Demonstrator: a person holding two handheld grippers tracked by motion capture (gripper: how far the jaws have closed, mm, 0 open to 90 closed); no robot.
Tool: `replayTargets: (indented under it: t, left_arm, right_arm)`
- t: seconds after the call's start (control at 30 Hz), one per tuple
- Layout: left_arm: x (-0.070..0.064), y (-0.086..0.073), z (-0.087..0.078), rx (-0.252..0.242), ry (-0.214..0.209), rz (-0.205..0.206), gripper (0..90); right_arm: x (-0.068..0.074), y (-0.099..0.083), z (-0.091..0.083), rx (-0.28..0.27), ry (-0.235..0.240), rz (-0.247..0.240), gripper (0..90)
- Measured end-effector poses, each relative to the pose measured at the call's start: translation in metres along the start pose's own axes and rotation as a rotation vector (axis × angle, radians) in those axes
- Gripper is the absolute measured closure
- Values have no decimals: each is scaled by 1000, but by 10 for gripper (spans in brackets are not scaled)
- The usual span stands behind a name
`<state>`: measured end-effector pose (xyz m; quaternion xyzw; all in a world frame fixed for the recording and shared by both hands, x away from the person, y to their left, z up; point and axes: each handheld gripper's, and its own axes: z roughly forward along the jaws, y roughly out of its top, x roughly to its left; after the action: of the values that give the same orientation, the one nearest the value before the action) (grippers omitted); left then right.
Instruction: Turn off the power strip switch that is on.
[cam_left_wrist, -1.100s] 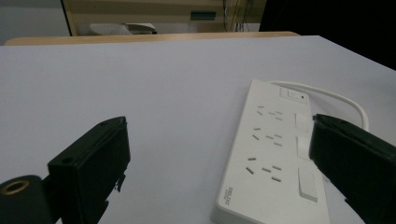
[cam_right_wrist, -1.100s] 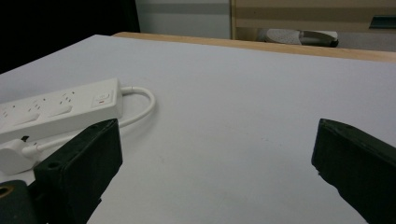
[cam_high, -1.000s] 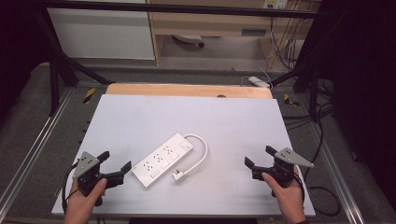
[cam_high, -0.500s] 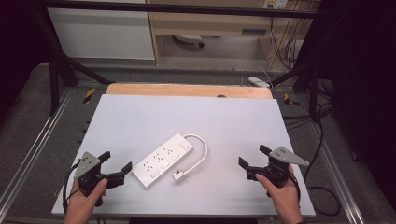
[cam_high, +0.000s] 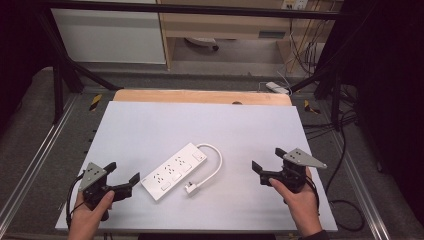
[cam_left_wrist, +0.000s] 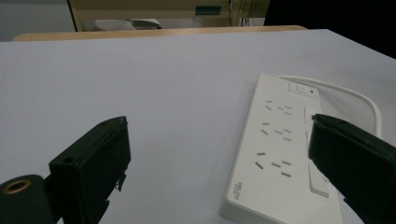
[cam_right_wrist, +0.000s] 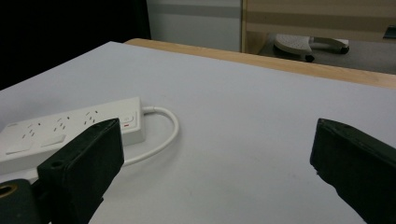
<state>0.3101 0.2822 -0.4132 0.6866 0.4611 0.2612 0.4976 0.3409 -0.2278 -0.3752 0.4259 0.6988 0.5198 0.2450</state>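
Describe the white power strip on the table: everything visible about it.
The power strip is a flat white bar that looks like plastic, lying diagonally on the white table. It has three socket groups and a switch with a small red mark at its far end. Its white cable loops from that end back to the plug, lying flat beside it. Both grippers sit apart from it, jaws open.

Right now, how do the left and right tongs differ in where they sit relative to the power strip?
The left tongs sit close beside the power strip, at its near end; the right tongs sit well away, across bare table. The left tongs face the strip's sockets; the right tongs face its cord side. Both are open and hold nothing.
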Motion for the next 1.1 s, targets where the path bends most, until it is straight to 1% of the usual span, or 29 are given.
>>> replayTargets:
  t: [0.2,0.4,0.47,0.6,0.67,0.77,0.9,1.1]
  left_arm:
    - [-2,1,-2,-8,-4,9,56]
    - [-2,1,-1,-12,-4,13,55]
    - [-2,1,0,-5,-4,17,56]
    - [-3,1,0,-2,-5,16,56]
    - [-3,1,-1,-4,-4,17,56]
    - [-3,1,-1,-7,-4,15,55]
    - [-2,1,-1,-8,-7,15,55]
    - [-2,1,-1,-9,-8,10,55]
  right_arm:
    - [1,6,5,11,0,6,33]
    - [9,6,12,20,7,-22,38]
    - [9,6,15,18,12,-19,37]
    - [10,6,20,20,28,-10,35]
    - [12,6,21,19,37,-13,31]
    - [16,8,24,15,57,-3,26]
    - [24,10,30,22,79,-21,25]
    - [32,16,41,20,106,-29,26]
